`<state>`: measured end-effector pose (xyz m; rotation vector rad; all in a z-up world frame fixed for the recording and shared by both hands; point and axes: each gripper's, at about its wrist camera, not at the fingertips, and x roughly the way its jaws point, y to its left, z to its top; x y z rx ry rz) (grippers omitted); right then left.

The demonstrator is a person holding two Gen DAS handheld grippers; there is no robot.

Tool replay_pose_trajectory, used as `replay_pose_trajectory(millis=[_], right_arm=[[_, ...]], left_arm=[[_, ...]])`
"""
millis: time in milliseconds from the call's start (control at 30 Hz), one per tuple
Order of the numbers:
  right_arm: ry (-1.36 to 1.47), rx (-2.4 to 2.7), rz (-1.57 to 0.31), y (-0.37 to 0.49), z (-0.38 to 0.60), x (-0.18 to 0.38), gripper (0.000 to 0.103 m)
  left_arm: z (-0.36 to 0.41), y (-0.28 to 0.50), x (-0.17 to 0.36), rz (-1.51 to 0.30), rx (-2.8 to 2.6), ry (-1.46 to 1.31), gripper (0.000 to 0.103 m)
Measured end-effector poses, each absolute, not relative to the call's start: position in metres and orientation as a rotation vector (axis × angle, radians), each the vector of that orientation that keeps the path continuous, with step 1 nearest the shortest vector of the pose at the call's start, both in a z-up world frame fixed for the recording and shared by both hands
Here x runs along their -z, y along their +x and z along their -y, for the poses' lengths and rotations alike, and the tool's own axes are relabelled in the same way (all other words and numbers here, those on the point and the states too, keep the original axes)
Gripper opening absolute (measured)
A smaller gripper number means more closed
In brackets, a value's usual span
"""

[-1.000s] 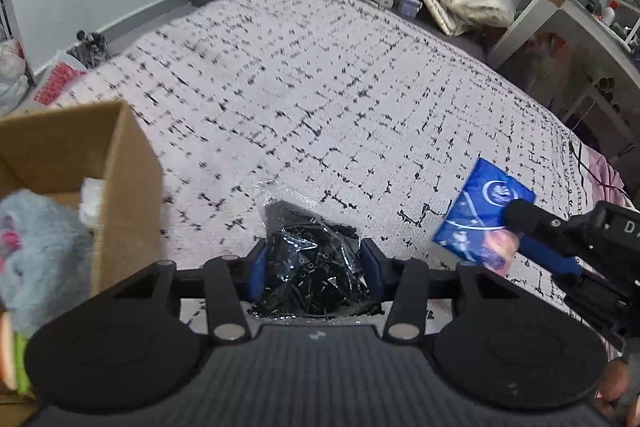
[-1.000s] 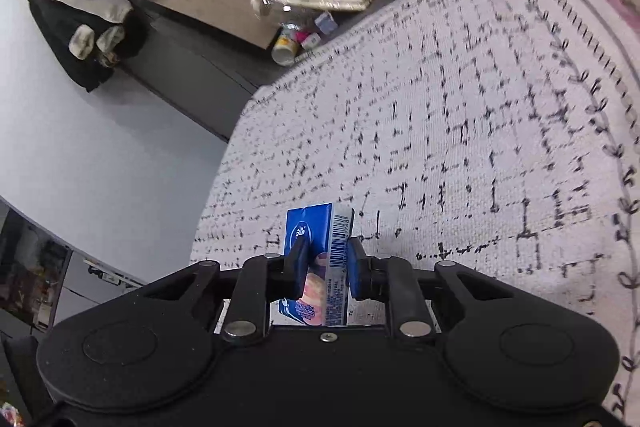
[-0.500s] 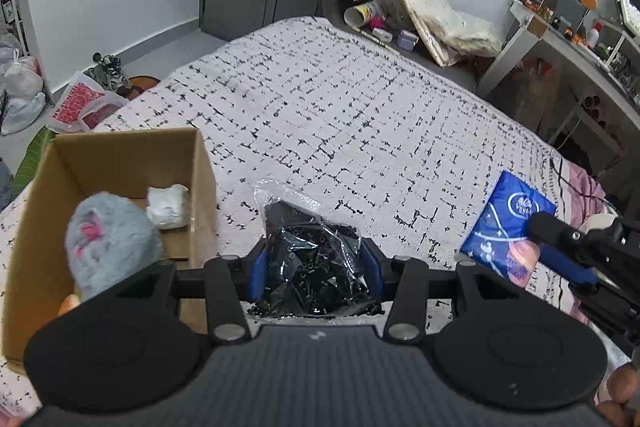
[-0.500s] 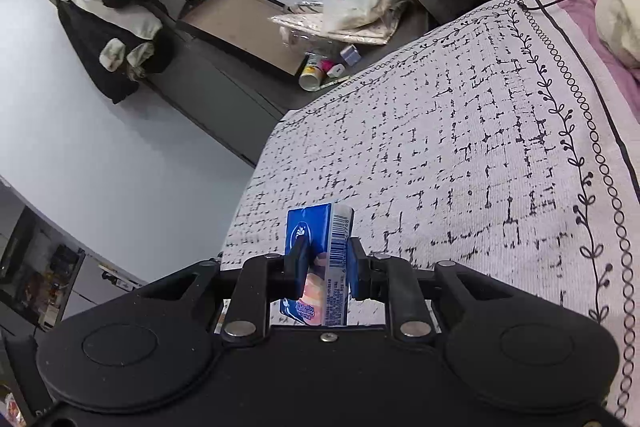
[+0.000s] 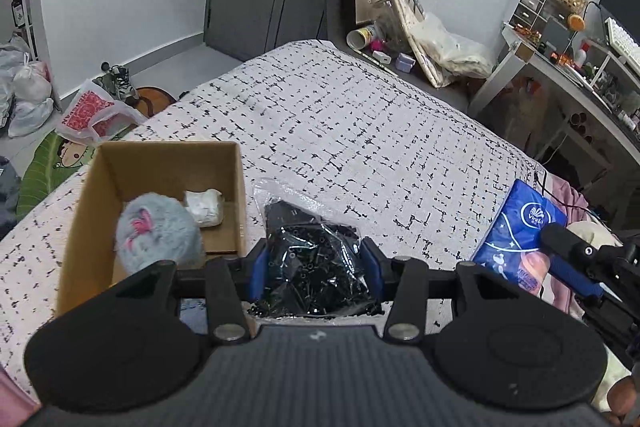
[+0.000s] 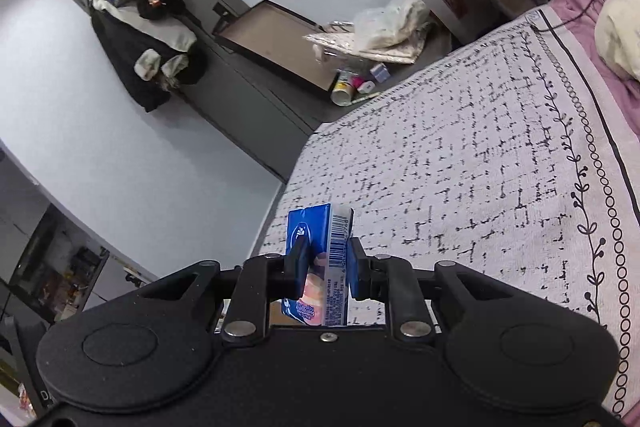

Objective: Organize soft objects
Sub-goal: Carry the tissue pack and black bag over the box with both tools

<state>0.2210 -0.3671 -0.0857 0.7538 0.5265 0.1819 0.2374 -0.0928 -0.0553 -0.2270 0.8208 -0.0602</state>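
Observation:
My left gripper [image 5: 316, 263] is shut on a clear plastic bag of small black parts [image 5: 316, 259], held above the patterned bedspread [image 5: 360, 131]. To its left an open cardboard box [image 5: 92, 187] sits on the bed with a grey fluffy plush [image 5: 158, 233] and a small white bundle [image 5: 204, 207] inside. My right gripper [image 6: 324, 263] is shut on a blue tissue pack [image 6: 316, 259], held upright over the bed; in the left wrist view that blue tissue pack [image 5: 516, 231] and the right gripper [image 5: 560, 255] show at the right.
Past the bed's far end lie a tipped cup [image 5: 360, 35], a frame and plastic bags on the floor. A desk with clutter [image 5: 560, 67] stands at the right. Bags [image 5: 88, 111] and shoes lie left of the bed. A pillow [image 6: 620, 31] lies on pink sheets.
Both grippers have risen and drawn back with their loads still held. More of the box and the room has come into the left wrist view.

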Motion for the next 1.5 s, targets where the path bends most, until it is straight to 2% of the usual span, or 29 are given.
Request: replay_pose_trajectory(millis=[633,1500], right_arm=[[0.673,-0.302,-0.519,0.214,0.322,0.075,0.02],[0.525,-0.472,-0.658,0.253,0.223,0.11,0.02]], left_arm=[[0.021,0.225,0.036,-0.793,-0.02,-0.281,0.046],[-0.059,0.277,0.088,-0.745,-0.096,-0.54,0.047]])
